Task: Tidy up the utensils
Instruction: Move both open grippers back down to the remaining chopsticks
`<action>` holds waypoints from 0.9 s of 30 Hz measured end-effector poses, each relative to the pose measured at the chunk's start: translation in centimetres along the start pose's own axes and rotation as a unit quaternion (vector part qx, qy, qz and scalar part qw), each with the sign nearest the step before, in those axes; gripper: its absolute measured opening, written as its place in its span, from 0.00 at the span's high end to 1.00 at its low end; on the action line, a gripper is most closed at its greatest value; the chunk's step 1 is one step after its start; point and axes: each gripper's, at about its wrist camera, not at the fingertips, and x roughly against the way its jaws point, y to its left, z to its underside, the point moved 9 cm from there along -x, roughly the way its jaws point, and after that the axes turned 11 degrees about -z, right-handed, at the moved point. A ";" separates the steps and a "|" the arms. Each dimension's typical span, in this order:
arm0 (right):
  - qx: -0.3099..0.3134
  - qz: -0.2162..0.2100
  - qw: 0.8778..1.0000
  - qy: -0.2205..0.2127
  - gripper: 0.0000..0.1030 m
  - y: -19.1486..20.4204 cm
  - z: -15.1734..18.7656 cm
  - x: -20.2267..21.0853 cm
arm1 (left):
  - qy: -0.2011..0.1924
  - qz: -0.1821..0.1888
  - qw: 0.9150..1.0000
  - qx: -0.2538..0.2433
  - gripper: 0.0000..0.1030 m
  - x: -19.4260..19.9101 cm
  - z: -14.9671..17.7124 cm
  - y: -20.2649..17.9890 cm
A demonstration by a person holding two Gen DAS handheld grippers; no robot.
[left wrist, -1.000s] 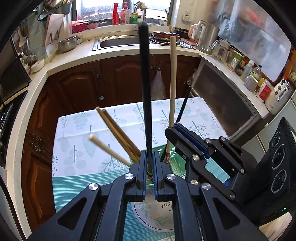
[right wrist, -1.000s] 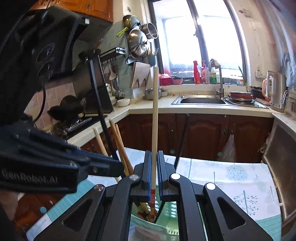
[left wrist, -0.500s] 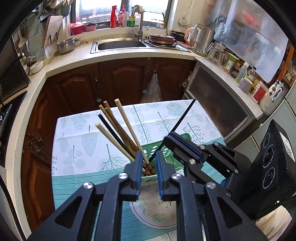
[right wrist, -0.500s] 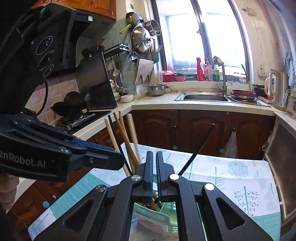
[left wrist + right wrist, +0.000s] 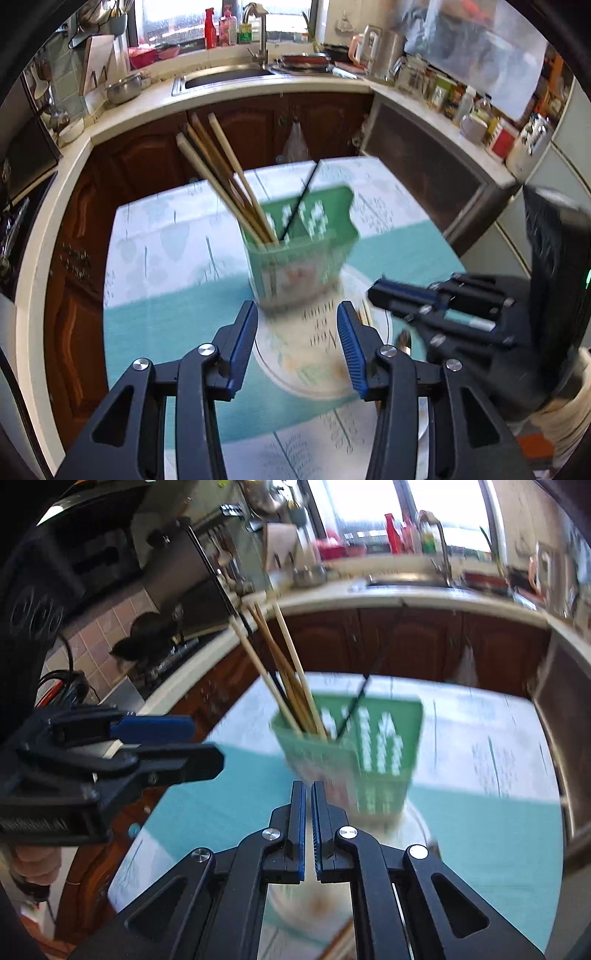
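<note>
A green utensil holder (image 5: pixel 295 254) stands on the table at the far rim of a white plate (image 5: pixel 295 369); it also shows in the right wrist view (image 5: pixel 354 753). Several wooden chopsticks (image 5: pixel 225 184) and a black one (image 5: pixel 301 203) lean in it. My left gripper (image 5: pixel 297 332) is open and empty, just short of the holder. My right gripper (image 5: pixel 308 812) is shut and empty, near the holder's base; it shows at the right in the left wrist view (image 5: pixel 380 291). A chopstick (image 5: pixel 367 314) lies on the plate. Both views are blurred.
The table has a leaf-print and teal cloth (image 5: pixel 155 258). Dark wood cabinets (image 5: pixel 147 155) and a counter with a sink (image 5: pixel 221 75) run behind it. An oven (image 5: pixel 424 162) stands at the right and a stove (image 5: pixel 155 653) at the left.
Both grippers let go of their chopsticks, which now stand in the holder, and pulled back and down. The left gripper opened wide. The right one closed again, empty.
</note>
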 end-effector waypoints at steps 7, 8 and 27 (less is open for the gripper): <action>-0.044 0.020 0.998 0.050 0.96 -1.3 6.4 2.4 | 0.019 0.004 1.000 0.000 0.43 -1.4 5.2 -2.3; -0.050 0.023 0.997 0.054 0.96 -1.5 7.2 2.7 | 0.019 0.003 1.000 0.003 0.38 -1.7 5.8 -2.7; -0.185 0.009 0.979 0.081 0.96 -5.7 16.3 4.7 | 0.181 0.090 0.979 0.039 0.73 -10.6 10.6 -8.9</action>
